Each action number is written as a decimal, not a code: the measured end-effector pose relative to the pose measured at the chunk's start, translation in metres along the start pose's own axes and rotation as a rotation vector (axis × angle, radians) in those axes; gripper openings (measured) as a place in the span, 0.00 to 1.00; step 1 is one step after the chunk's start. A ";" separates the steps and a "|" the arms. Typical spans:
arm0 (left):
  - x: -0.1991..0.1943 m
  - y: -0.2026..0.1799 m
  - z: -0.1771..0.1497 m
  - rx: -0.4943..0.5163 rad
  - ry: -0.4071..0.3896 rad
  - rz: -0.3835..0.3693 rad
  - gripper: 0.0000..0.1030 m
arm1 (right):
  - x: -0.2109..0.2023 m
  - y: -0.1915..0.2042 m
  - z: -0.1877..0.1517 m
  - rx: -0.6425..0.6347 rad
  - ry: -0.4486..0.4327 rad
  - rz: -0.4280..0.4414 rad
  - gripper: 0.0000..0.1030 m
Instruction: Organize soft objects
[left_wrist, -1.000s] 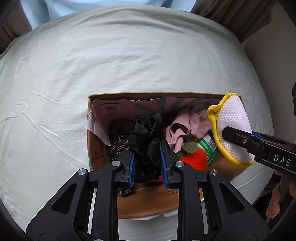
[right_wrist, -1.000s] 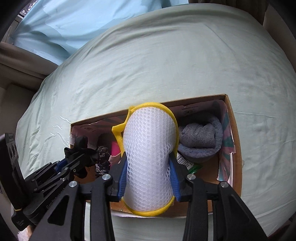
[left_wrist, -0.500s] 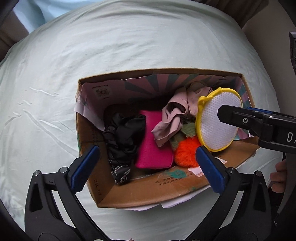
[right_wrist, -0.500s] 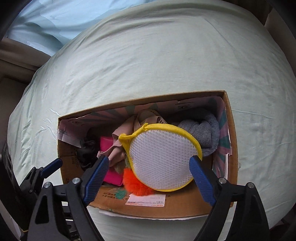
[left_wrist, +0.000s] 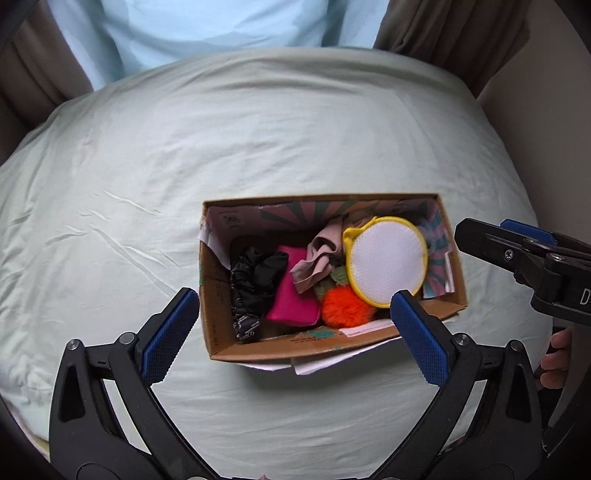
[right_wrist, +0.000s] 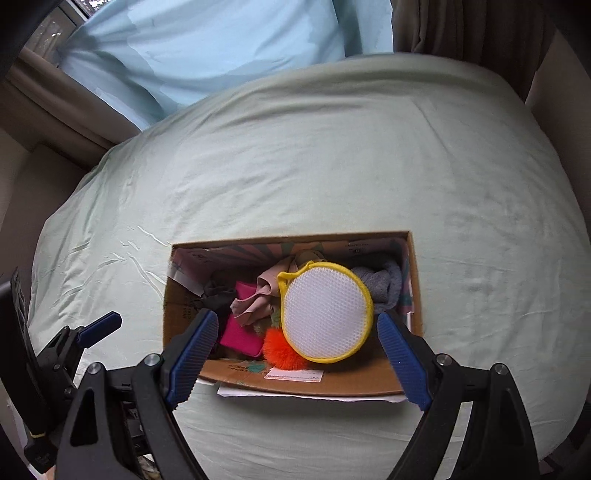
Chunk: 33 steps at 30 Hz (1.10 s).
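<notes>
From my right gripper (right_wrist: 295, 349) I look down on a cardboard box (right_wrist: 369, 384) sitting on a pale green bedsheet (right_wrist: 332, 166). My jaws stand wide apart with nothing between the blue pads (right_wrist: 192, 354). On top of the pile in the box lies a white mesh pad with a yellow rim (right_wrist: 325, 314), touching an orange pompom (right_wrist: 280, 349), a pink pouch (right_wrist: 240, 338), a beige cloth (right_wrist: 258, 295) and a grey sock (right_wrist: 384, 284). The left gripper (right_wrist: 99, 326) shows at the lower left.

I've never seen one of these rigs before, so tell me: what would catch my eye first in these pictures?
Probably the cardboard box in the middle of a pale green bed sheet, stuffed with soft things. A round white mesh pad with a yellow rim lies on top, beside an orange pom-pom. Blue-padded pincers frame each view, open and empty.
</notes>
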<state>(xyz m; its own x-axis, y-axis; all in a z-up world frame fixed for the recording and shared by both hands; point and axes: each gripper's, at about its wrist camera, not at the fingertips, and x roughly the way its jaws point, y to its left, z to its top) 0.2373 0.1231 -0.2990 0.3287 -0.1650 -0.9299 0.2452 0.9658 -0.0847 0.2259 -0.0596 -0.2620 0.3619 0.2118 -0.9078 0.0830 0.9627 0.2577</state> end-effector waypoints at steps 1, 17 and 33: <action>-0.018 -0.004 0.001 -0.006 -0.027 -0.003 1.00 | -0.017 0.002 0.000 -0.012 -0.024 0.005 0.83; -0.290 -0.063 -0.020 -0.060 -0.534 0.067 1.00 | -0.287 0.028 -0.037 -0.194 -0.492 -0.043 0.84; -0.360 -0.099 -0.082 -0.054 -0.756 0.096 1.00 | -0.360 0.005 -0.104 -0.188 -0.739 -0.101 0.84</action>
<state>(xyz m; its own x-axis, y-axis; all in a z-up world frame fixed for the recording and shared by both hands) 0.0197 0.1032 0.0150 0.8857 -0.1536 -0.4380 0.1459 0.9880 -0.0514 -0.0006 -0.1132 0.0314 0.8931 0.0167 -0.4496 0.0138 0.9978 0.0645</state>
